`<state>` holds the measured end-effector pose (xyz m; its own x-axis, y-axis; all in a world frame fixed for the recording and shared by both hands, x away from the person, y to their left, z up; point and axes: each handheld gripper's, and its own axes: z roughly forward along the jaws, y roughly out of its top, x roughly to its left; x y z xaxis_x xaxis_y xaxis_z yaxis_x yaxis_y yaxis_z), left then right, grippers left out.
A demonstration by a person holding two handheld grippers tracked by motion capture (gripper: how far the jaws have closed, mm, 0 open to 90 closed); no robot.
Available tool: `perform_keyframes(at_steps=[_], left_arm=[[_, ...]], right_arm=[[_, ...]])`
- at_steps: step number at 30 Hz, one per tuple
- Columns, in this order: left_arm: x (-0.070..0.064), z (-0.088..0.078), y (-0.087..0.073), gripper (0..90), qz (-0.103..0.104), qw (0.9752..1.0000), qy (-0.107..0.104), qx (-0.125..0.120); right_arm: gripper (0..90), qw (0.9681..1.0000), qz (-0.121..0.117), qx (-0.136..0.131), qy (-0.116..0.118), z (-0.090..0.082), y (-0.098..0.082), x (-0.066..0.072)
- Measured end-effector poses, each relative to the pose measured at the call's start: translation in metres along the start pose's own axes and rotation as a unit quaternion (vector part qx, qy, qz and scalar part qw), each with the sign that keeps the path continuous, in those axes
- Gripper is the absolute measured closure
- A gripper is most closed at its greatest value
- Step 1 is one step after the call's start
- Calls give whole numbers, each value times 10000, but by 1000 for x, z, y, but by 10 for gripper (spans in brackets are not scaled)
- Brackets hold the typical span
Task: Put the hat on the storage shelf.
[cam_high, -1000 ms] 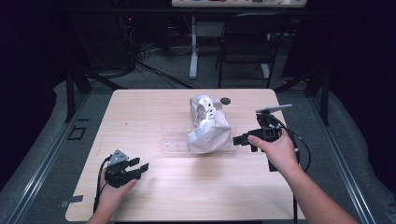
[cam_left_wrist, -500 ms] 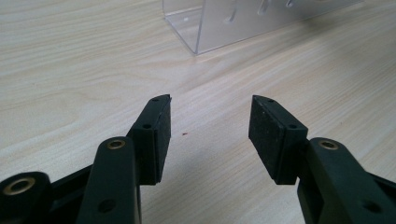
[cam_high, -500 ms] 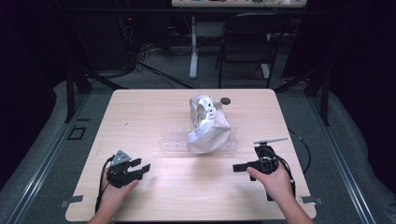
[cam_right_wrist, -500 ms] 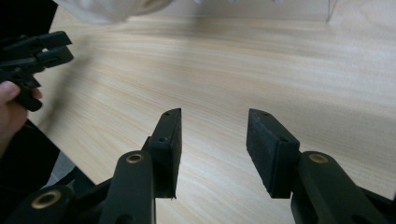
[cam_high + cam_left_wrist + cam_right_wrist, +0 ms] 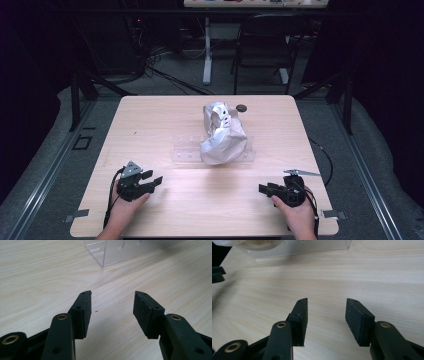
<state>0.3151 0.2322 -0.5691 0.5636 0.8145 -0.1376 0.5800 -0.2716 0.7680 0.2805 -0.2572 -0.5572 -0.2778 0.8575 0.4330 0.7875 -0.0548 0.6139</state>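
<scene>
A crumpled silvery white bag (image 5: pixel 222 134) sits on a clear plastic rack (image 5: pixel 187 152) in the middle of the wooden table (image 5: pixel 150 120). My left gripper (image 5: pixel 156 181) rests near the front left of the table, open, nothing between its pads (image 5: pixel 85 312). My right gripper (image 5: pixel 263 189) lies near the front right, also open and empty, its jaws pointing left. The rack's clear corner (image 5: pixel 105 255) shows ahead in the left gripper view. The rack's edge (image 5: pixel 294 248) and the bag's underside show at the top of the right gripper view.
A small dark round object (image 5: pixel 241 107) lies on the table just behind the bag. A chair (image 5: pixel 262 55) and a white stand (image 5: pixel 207 55) are beyond the far edge. Cables trail off the table's right side (image 5: pixel 322 155).
My right gripper has pulled back from beside the bag to the front right of the table. The left gripper has stayed put.
</scene>
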Motion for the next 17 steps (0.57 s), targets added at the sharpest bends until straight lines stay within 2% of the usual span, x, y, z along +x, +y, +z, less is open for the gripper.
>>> perform_keyframes(at_steps=[1,2,3,4,7,9,10,12,13,17], left_arm=[[0,0,0,494,10,10000,-8,16],[0,0,0,494,10,10000,-8,16],[-1,0,0,494,13,10000,6,30],[-1,1,0,493,40,10000,-5,28],[-1,3,0,492,26,10000,-11,26],[-1,3,0,491,18,10000,-17,13],[-1,3,0,490,17,10000,-13,-9],[-1,3,0,487,-12,10000,-22,-31],[-1,4,0,483,-15,10000,-18,-23],[-1,5,0,481,-32,10000,-55,-22]], right_arm=[[532,9994,170,-248,146,2,-3,0],[532,9994,170,-248,146,2,-3,0],[532,9998,62,-203,42,-1,-5,-4],[532,9990,112,-420,71,-1,-11,-8],[504,9984,48,-558,13,-1,-16,-12],[499,9981,20,-610,-17,-1,-17,-13],[497,9971,-39,-748,-142,-2,-20,-15],[498,9967,-20,-788,-208,-4,-21,-17],[497,9958,58,-903,-170,-2,-22,-17],[497,9940,-5,-1041,-337,-2,-24,-16]])
